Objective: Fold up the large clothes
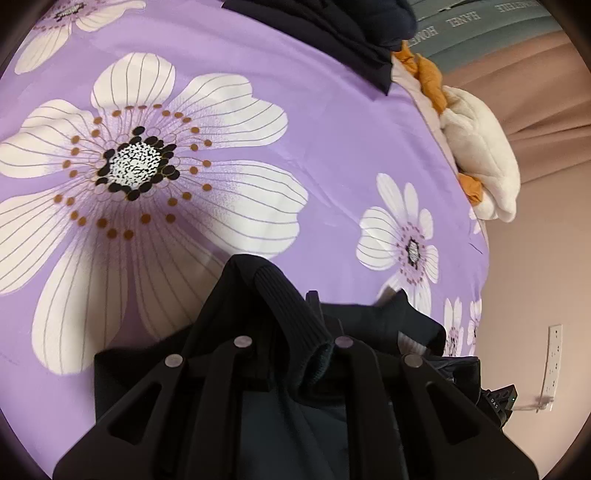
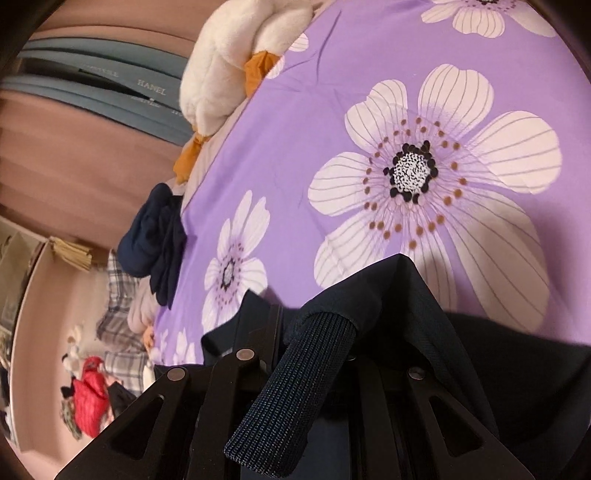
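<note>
A dark navy garment with ribbed cuffs is held over a purple bedsheet with large white flowers (image 1: 314, 147). My left gripper (image 1: 291, 332) is shut on the garment; a ribbed cuff (image 1: 291, 314) drapes between its fingers and dark cloth hangs below. My right gripper (image 2: 314, 332) is shut on the same garment; a long ribbed cuff (image 2: 295, 384) lies across its fingers and dark cloth (image 2: 517, 369) spreads to the right. The fingertips are hidden by the cloth in both views.
A white and orange plush toy (image 1: 476, 155) lies at the bed's edge, also in the right wrist view (image 2: 229, 59). A dark navy bundle of clothes (image 1: 332, 26) sits at the bed's far edge, also in the right wrist view (image 2: 155, 243). Plaid cloth (image 2: 122, 325) and a red item (image 2: 90, 398) lie beyond.
</note>
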A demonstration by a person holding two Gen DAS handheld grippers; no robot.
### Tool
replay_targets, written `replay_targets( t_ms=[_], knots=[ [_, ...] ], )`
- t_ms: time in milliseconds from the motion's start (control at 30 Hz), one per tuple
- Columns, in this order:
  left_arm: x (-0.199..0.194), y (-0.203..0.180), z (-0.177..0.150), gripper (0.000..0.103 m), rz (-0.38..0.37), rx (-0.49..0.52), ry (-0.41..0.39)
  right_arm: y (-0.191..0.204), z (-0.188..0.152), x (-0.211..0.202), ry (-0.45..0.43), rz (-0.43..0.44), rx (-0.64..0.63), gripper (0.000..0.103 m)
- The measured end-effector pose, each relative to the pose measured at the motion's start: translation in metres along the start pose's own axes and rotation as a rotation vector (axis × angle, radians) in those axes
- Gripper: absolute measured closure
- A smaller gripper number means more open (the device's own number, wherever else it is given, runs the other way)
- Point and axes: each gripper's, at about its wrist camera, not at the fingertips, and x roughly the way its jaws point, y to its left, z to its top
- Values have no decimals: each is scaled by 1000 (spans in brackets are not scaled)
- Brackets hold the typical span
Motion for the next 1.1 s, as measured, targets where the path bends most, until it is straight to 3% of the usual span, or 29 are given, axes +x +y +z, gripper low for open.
replay_targets(
  t_ms=[100, 133, 200, 233, 267, 300, 400, 567, 600, 667, 733, 867, 1100],
  knots=[
    [8, 4, 5, 87, -5, -37, 15, -9, 3, 12, 20, -30, 38, 89],
    [9, 6, 6, 82, -16, -59, 24, -12, 3, 16, 30, -33, 64, 88],
    [9, 7, 9, 65, -62, -97, 35, -23, 5, 17, 44, -12, 122, 82],
    [7, 7, 11, 48, -87, -112, 32, -26, 6, 16, 49, 5, 149, 79],
    [3, 5, 14, 32, -96, -115, 20, -28, 8, 15, 51, 20, 167, 71],
    [-1, 2, 16, 27, -82, -106, 3, -30, 10, 12, 51, 54, 196, 59],
    [-15, -10, 23, 24, -23, -42, -59, -28, 19, 2, 38, 133, 251, 36],
    [-33, -21, 27, 24, 49, 47, -117, -16, 34, -17, -61, 88, 206, 33],
    [-36, -25, 24, 24, 63, 91, -121, -12, 37, -26, -101, 50, 175, 33],
    [-38, -37, 14, 24, 75, 200, -106, 18, 33, -34, -117, -1, -33, 33],
    [-36, -47, 1, 24, 90, 305, -84, 56, 15, -30, -50, -28, -304, 33],
    [-20, -71, -34, 26, 108, 470, -20, 114, -34, -1, 77, -93, -677, 33],
    [13, -90, -74, 26, 78, 616, 81, 166, -78, 67, 229, -111, -1017, 33]
  ],
)
